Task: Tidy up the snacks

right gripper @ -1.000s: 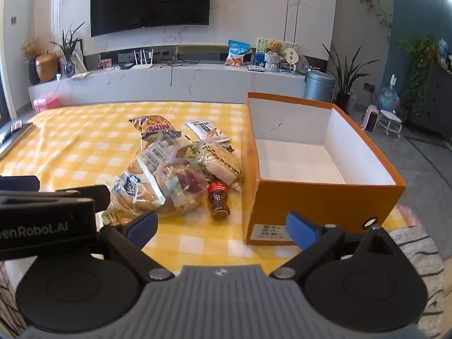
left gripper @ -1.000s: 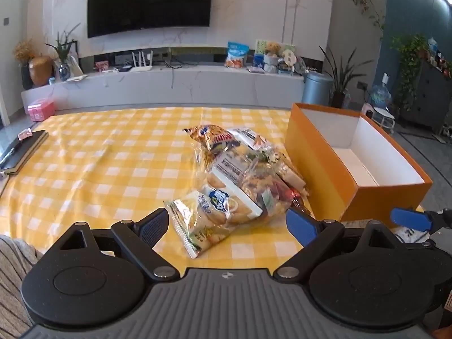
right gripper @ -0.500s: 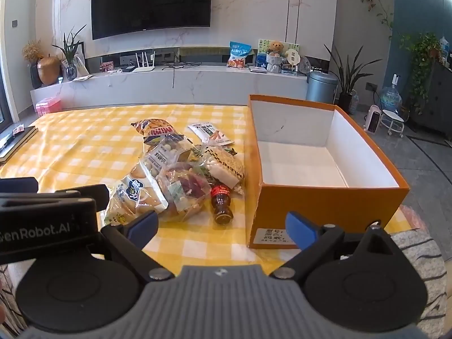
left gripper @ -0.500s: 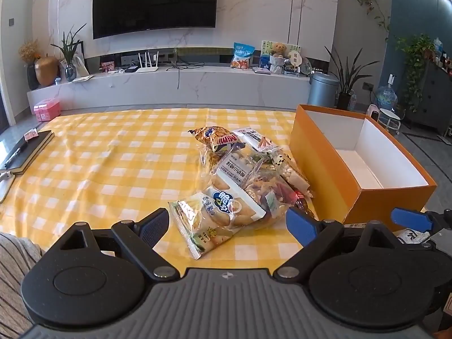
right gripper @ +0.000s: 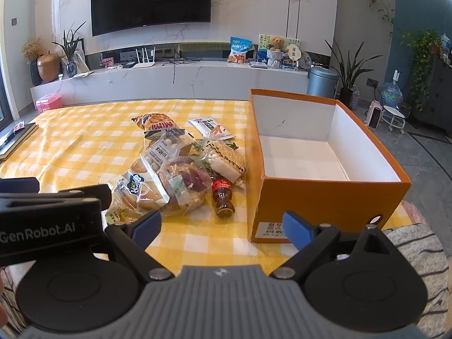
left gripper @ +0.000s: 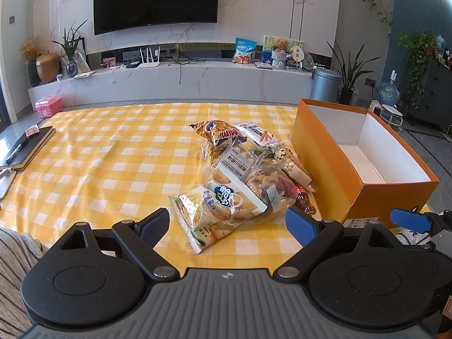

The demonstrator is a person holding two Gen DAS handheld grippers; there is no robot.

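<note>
Both hand-held grippers, left (left gripper: pixel 227 221) and right (right gripper: pixel 221 226), spread wide, holding nothing. Snack pile (right gripper: pixel 180 169) on yellow checked worktop (left gripper: pixel 113 152), just left of open orange box (right gripper: pixel 325 197); cola bottle (right gripper: pixel 223 197) at pile's box-side edge.

- In the left wrist view, the snack pile (left gripper: pixel 243 175) and the orange box (left gripper: pixel 319 152) sit a little further right and lower in the picture than a second ago, so the left gripper (left gripper: pixel 227 224) has drifted slightly left and tilted up.
- More of the wall above the television (left gripper: pixel 155 0) now shows.
- In the right wrist view, the orange box (right gripper: pixel 325 200) and the small cola bottle (right gripper: pixel 223 196) appear slightly higher and further right, so the right gripper (right gripper: pixel 221 227) has shifted too.
</note>
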